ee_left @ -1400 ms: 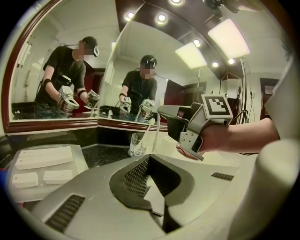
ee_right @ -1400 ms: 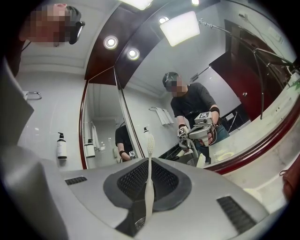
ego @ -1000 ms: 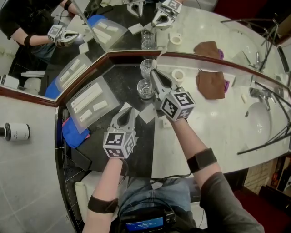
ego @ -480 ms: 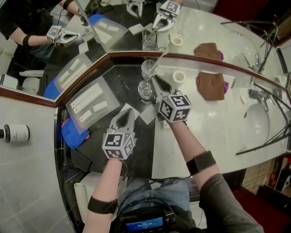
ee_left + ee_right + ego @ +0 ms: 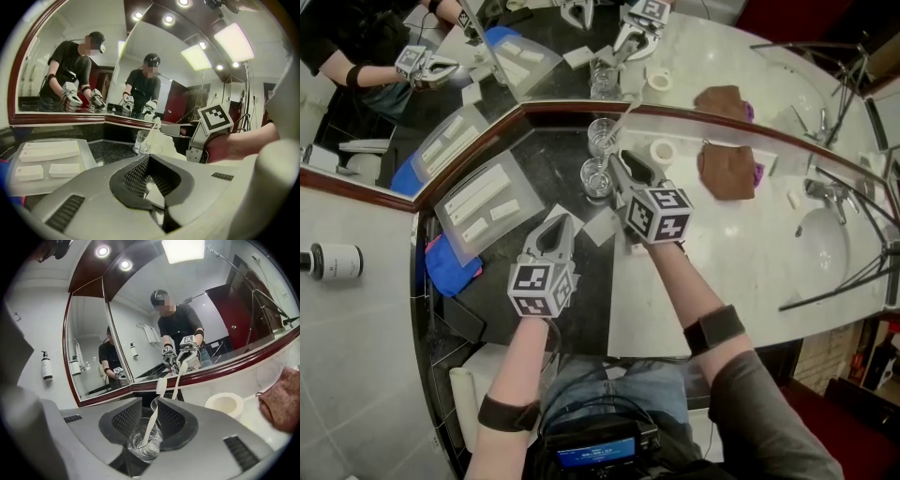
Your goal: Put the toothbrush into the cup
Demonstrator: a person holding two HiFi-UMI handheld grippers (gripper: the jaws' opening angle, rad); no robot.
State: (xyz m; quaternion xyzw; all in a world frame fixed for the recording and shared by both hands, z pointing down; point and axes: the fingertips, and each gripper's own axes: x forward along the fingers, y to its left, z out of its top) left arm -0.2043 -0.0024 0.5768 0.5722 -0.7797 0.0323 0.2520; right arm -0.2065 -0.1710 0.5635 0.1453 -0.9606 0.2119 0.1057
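Note:
A clear glass cup (image 5: 145, 439) stands on the dark counter by the mirror, also seen in the head view (image 5: 596, 178). A white toothbrush (image 5: 156, 404) stands in the cup, head up, leaning to the right. My right gripper (image 5: 149, 420) is level with the cup, one jaw on each side. Its jaws have just been opening; the toothbrush stands between them and the pads do not press on it. My left gripper (image 5: 555, 230) is shut, resting lower left over a white paper scrap (image 5: 602, 225).
A clear tray with white packets (image 5: 483, 208) and a blue cloth (image 5: 450, 267) lie at the left. A small white roll (image 5: 663, 150) and a brown cloth (image 5: 727, 171) lie to the right on the pale counter. Further right are the sink (image 5: 820, 248) and the tap (image 5: 820, 192). The mirror runs just behind the cup.
My right gripper has sunk a little toward the glass and tipped downward. My left gripper has stayed where it was.

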